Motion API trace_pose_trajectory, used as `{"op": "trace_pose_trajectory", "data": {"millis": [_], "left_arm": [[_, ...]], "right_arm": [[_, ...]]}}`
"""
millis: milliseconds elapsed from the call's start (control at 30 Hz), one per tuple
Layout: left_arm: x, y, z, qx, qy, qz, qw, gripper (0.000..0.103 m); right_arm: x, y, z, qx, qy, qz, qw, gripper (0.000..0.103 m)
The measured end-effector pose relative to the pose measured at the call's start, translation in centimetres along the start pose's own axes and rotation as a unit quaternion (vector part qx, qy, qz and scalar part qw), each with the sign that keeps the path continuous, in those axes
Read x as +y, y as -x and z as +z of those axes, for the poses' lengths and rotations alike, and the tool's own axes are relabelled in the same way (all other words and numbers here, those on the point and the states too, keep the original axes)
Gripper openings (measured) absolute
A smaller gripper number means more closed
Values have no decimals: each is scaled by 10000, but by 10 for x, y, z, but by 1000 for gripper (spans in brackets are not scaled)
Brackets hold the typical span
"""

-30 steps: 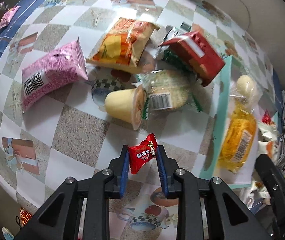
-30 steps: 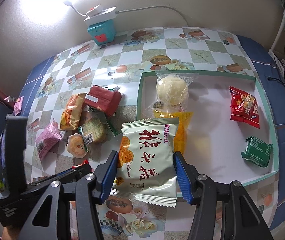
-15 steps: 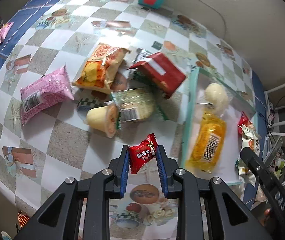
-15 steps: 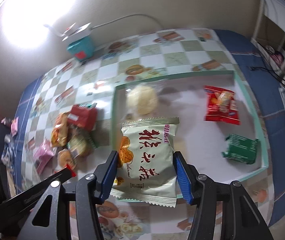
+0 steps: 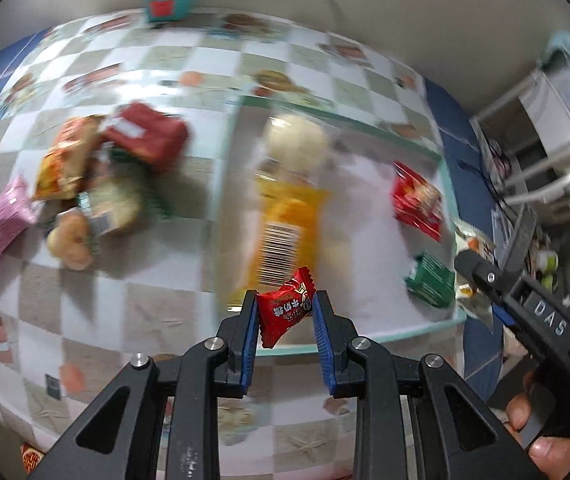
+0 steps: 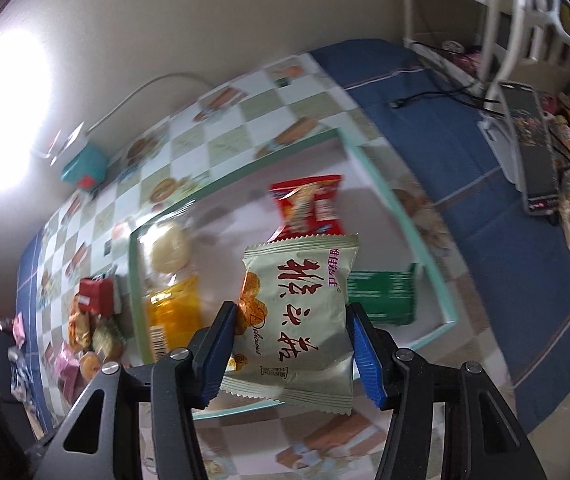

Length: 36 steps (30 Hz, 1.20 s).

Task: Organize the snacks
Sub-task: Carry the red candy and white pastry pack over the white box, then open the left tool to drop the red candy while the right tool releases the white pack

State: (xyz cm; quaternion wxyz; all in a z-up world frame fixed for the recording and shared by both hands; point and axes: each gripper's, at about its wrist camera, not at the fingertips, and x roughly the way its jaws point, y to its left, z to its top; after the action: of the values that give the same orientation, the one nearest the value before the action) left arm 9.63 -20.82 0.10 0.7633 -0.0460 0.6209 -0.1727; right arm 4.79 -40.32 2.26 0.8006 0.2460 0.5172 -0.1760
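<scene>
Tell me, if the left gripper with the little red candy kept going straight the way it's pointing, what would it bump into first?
Probably the near rim of the tray, or the bare tray floor just past it. The left gripper is shut on the red candy, angled steeply down at that edge. Blur makes depth uncertain.

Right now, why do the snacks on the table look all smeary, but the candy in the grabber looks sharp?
In the left wrist view, the red candy is pinched in the left gripper and stays crisp, while the table snacks and the tray smear sideways. In the right wrist view, the pale packet is sharp, the background is streaky, and a white glare washes out the wall.
</scene>
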Motion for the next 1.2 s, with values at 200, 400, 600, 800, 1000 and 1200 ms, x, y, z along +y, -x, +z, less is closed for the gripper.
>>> {"op": "trace_pose_trajectory", "data": {"millis": [200, 400, 600, 800, 1000, 1200], "left_arm": [[-33, -16, -2, 29, -351, 16, 9994, 28], [-53, -30, 1, -121, -665, 227, 9975, 28], [-58, -39, 2, -190, -732, 237, 9969, 28], [-59, -40, 1, -192, -754, 251, 9967, 28], [-52, -41, 2, -139, -575, 301, 9978, 51], [-48, -34, 3, -138, -517, 357, 9979, 57]], "right_arm": [[-28, 3, 4, -32, -301, -86, 9995, 58], [-32, -13, 3, 194, -255, -214, 9993, 58], [-24, -30, -2, 409, -156, -195, 9989, 59], [-17, -34, -4, 468, -95, -144, 9988, 59], [-15, -35, -5, 486, -97, -107, 9987, 59], [-13, -32, -4, 447, -87, -44, 9990, 59]]}}
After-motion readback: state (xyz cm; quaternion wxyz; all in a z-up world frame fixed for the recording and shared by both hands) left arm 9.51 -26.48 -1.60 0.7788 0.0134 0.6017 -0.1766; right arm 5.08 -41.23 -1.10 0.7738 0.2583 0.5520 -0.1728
